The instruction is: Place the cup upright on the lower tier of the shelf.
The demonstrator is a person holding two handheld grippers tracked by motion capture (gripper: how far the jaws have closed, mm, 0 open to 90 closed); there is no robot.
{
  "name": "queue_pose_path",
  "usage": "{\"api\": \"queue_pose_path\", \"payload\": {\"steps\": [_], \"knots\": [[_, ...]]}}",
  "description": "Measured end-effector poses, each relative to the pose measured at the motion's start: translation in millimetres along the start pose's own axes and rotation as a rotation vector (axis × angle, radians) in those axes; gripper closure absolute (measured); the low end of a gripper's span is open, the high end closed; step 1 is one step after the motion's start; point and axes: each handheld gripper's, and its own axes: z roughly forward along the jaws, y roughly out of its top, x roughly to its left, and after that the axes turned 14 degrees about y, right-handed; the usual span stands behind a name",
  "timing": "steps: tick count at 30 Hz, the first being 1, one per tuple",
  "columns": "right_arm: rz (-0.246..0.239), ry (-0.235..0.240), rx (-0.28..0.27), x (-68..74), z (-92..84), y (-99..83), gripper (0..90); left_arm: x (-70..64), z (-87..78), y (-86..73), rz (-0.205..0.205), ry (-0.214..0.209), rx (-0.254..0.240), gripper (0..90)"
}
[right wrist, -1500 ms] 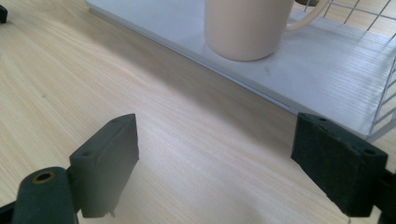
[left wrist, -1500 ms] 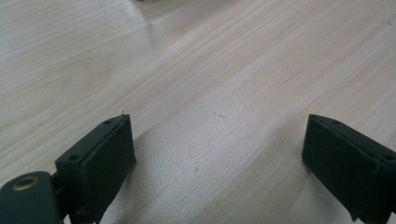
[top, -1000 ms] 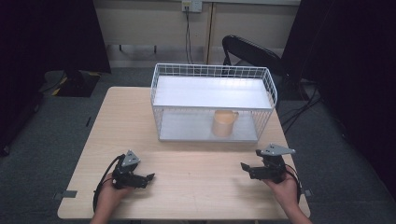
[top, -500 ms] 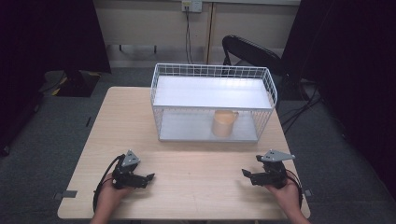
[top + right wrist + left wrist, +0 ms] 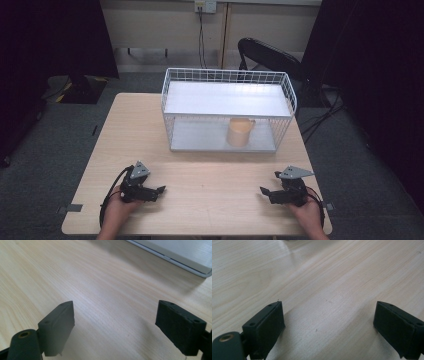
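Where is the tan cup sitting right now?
In the high view, the tan cup stands upright on the lower shelf of the white wire rack, right of its centre, at the table's far side.

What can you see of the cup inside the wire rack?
The cup is a plain tan or orange mug with a matte look and a small handle near its rim on the right. It stands upright, mouth up, on the lower shelf of the white wire rack, right of centre and under the upper shelf. Only the shelf touches it; both grippers are far from it, near the table's front edge.
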Motion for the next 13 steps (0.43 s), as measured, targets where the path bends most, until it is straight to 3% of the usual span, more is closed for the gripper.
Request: {"api": "queue_pose_path", "payload": {"steps": [13], "knots": [[-0.02, -0.004, 0.03, -1.4, 6.2, -6.5, 15.0, 0.0, 0.0, 0.0, 0.0, 0.0, 0.0, 9.4]]}}
